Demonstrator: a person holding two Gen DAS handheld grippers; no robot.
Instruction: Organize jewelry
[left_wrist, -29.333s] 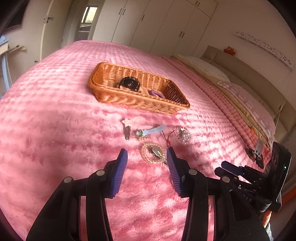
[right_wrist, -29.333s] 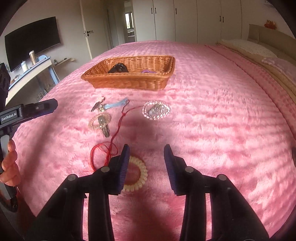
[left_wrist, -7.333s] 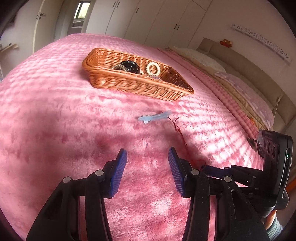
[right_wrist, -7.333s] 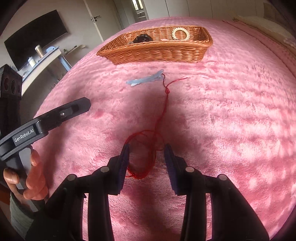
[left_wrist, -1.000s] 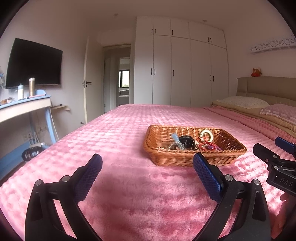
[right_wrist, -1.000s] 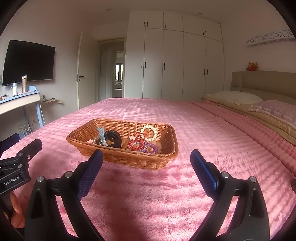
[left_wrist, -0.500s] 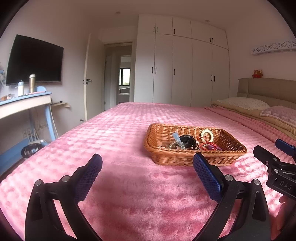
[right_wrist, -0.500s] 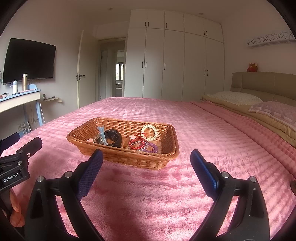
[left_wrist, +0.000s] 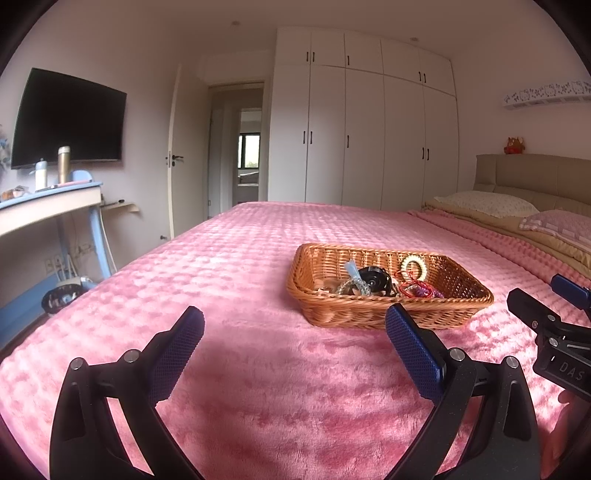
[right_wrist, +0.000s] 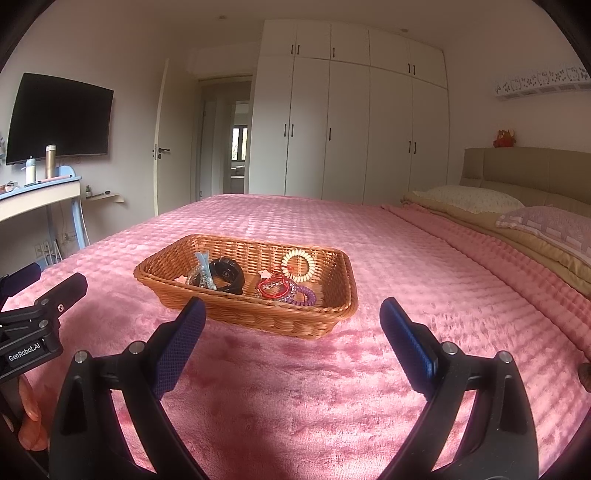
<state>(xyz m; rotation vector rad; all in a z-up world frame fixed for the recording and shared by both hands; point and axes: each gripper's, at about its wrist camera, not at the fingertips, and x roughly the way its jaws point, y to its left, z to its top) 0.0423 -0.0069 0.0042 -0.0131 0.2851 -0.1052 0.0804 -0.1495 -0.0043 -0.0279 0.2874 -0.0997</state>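
As far as I can judge, the sorting is finished or very nearly so: every piece I can see lies inside the wicker basket (right_wrist: 245, 291), which sits on the pink bedspread (right_wrist: 295, 387) ahead of me. In it I make out a cream bead bracelet (right_wrist: 297, 266) leaning toward the far wall, a red cord bracelet (right_wrist: 274, 287) touching a purple coil band (right_wrist: 304, 295), a black round piece (right_wrist: 226, 276), a pale blue hair clip (right_wrist: 203, 262) standing tilted beside it, and a clear bead bracelet (left_wrist: 352, 286) that is partly hidden. No loose item shows on the bedspread between me and the basket, so I reckon nothing is left to gather, though the stretch just below my fingers is out of sight. My left hand-held gripper (left_wrist: 295, 332) is spread wide and carries nothing; my right hand-held gripper (right_wrist: 291, 321) is likewise spread wide and bare. Both hang low over the bed, short of the basket's near rim. There is open bedspread on all sides of the basket; the bed's left edge drops toward the desk (left_wrist: 48, 206), and the pillows (right_wrist: 469, 199) lie well apart on the right.
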